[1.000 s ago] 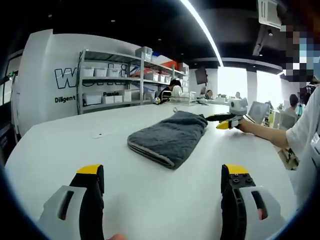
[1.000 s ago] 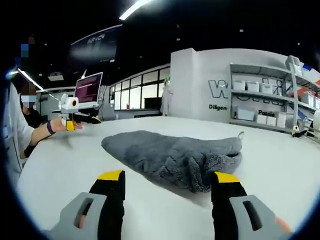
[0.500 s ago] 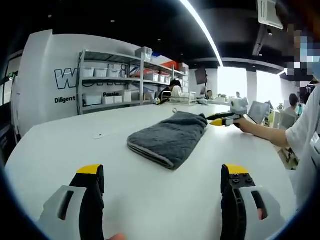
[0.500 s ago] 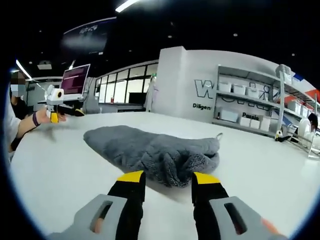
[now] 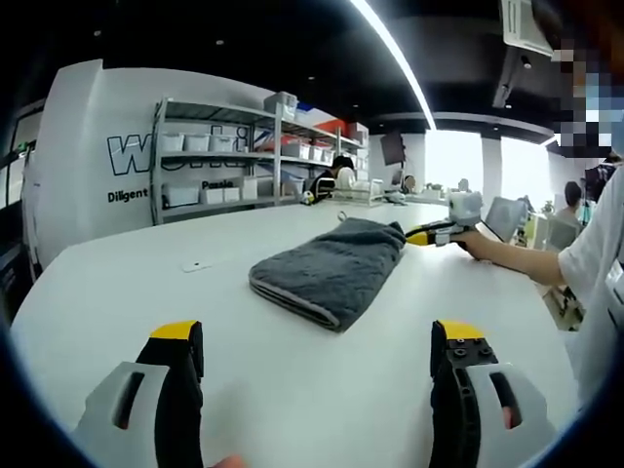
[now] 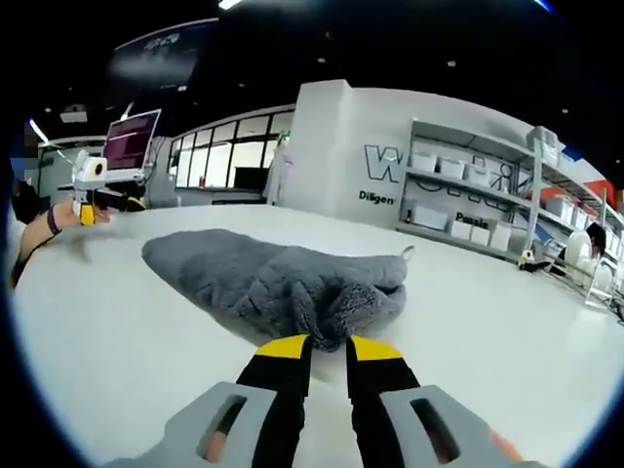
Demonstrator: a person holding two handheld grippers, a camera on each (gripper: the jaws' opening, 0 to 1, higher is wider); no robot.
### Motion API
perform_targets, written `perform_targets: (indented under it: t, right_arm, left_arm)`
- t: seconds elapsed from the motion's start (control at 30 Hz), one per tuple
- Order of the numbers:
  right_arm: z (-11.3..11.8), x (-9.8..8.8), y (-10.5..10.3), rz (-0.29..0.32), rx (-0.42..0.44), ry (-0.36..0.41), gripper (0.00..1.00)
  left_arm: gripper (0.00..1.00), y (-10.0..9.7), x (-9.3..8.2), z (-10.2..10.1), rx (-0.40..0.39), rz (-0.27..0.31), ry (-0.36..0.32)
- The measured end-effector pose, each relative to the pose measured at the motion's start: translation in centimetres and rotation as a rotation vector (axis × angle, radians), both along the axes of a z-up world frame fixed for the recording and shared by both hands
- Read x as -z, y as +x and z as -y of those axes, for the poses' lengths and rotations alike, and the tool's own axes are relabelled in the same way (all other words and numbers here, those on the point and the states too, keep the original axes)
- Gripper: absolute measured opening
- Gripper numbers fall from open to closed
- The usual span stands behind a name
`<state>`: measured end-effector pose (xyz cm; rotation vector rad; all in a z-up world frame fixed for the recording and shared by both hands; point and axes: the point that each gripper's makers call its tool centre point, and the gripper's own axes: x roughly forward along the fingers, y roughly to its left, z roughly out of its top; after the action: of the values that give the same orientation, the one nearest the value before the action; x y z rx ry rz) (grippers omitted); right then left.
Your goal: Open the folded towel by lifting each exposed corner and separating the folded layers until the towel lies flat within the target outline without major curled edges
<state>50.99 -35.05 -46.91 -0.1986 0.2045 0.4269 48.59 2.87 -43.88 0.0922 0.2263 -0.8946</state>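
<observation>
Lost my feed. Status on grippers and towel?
Right gripper nearly shut at towel edge, grip unclear. Left gripper open, well back. Towel folded on table. Nothing in the way.

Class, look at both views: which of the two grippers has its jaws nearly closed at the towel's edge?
The right gripper: its yellow-tipped jaws stand close together at the grey towel, whereas the left gripper is wide open, short of it.

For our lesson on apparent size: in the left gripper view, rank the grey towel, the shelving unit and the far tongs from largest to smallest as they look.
1. Shelving unit, though it stands furthest back.
2. Grey towel, lying folded on the white table.
3. Far tongs, the right ones, at the towel's far end; distance shrinks them.
</observation>
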Motion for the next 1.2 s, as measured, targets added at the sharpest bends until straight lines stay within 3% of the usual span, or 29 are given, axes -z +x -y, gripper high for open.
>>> perform_targets:
  t: [0.27, 0.57, 0.67, 0.9, 1.07, 1.2]
  right_arm:
    - [0.0, 0.4, 0.1, -0.005, 0.002, -0.035, 0.00]
    - [-0.8, 0.5, -0.3, -0.025, -0.025, -0.017, 0.00]
    - [-1.8, 0.4, -0.6, -0.049, -0.062, 0.024, 0.00]
    - [-5.1, 0.6, -1.9, -0.083, -0.174, 0.034, 0.00]
    - [-8.5, 0.7, -3.3, -0.099, -0.293, 0.031, 0.00]
    - [-10.9, 1.0, -4.2, -0.099, -0.366, -0.015, 0.00]
  left_arm:
    - [0.96, 0.0, 0.0, 0.0, -0.001, 0.002, -0.001]
    - [0.96, 0.0, -0.1, -0.1, -0.006, 0.002, -0.005]
    - [0.96, 0.1, 0.0, -0.1, -0.006, 0.000, -0.002]
    - [0.96, 0.1, 0.0, -0.2, -0.009, -0.001, -0.003]
    - [0.96, 0.2, 0.0, -0.3, -0.013, -0.001, -0.005]
    - [0.96, 0.3, 0.0, -0.4, -0.015, -0.001, -0.005]
